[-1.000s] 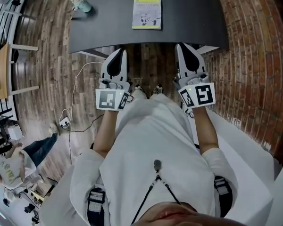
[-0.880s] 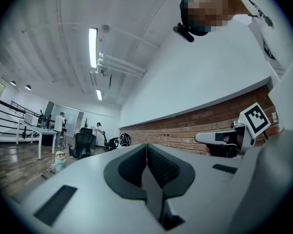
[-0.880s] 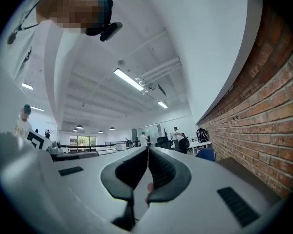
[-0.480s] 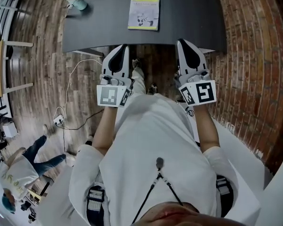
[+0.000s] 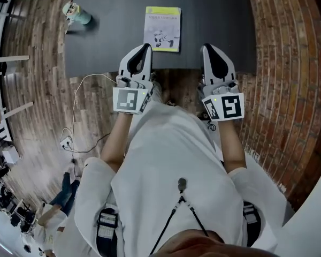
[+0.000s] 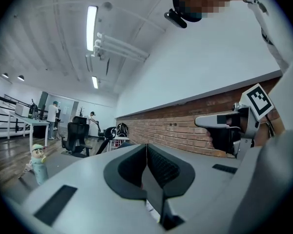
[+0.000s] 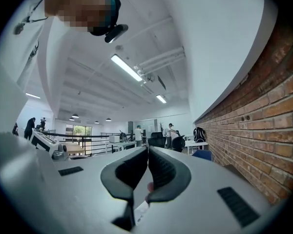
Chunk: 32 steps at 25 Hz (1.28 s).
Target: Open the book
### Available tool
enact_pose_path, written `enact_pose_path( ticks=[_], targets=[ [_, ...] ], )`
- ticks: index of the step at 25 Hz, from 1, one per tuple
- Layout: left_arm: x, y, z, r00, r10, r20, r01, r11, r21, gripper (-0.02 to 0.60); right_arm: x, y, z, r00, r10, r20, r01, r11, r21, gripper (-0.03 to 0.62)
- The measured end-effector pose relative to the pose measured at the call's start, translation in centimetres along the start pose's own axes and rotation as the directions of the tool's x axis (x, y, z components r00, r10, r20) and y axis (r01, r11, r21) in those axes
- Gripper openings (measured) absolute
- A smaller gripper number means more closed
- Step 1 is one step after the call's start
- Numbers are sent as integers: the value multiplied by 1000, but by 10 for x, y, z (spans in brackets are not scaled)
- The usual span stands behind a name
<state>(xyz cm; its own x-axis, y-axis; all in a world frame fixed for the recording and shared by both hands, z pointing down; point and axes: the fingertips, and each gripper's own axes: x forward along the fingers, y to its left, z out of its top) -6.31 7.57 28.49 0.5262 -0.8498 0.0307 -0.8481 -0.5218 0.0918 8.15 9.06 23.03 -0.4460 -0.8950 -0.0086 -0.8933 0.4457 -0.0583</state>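
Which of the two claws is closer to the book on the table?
The left gripper: its tip is right by the near left corner of the book; the right gripper is farther off to the side.

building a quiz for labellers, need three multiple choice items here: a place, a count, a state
1. Where is the book? A on a shelf; B on the table; C in a tool.
2. How many things lie on the table? A two; B four; C six.
3. The left tool and right tool are: A wide open; B shut, empty; C shut on the book.
B: it lies flat on the dark tabletop.
A: only the book and a toy figure.
B: both pairs of jaws meet with nothing between.
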Motion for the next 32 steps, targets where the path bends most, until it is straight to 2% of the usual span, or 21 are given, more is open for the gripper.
enact_pose_path(
  ticks=[7,17,24,28,32],
  targets=[
    [73,36,3,997,-77,-11,76,997,-17,23,71,-27,2,998,-56,1,56,998,5,35],
    [107,72,0,995,-100,-15,100,995,-32,23,125,-32,-1,997,-75,9,75,997,-4,35],
    [120,67,-12,995,-90,-47,88,996,-27,23,132,-46,-14,999,-49,-14,49,999,24,35],
    [131,61,-17,997,-59,-56,59,998,-6,25,134,-58,-17,1000,-1,-18,1,1000,24,35],
    [142,52,-21,998,-35,-54,34,999,-21,25,140,-81,-24,998,47,-40,-46,998,33,37]
  ],
)
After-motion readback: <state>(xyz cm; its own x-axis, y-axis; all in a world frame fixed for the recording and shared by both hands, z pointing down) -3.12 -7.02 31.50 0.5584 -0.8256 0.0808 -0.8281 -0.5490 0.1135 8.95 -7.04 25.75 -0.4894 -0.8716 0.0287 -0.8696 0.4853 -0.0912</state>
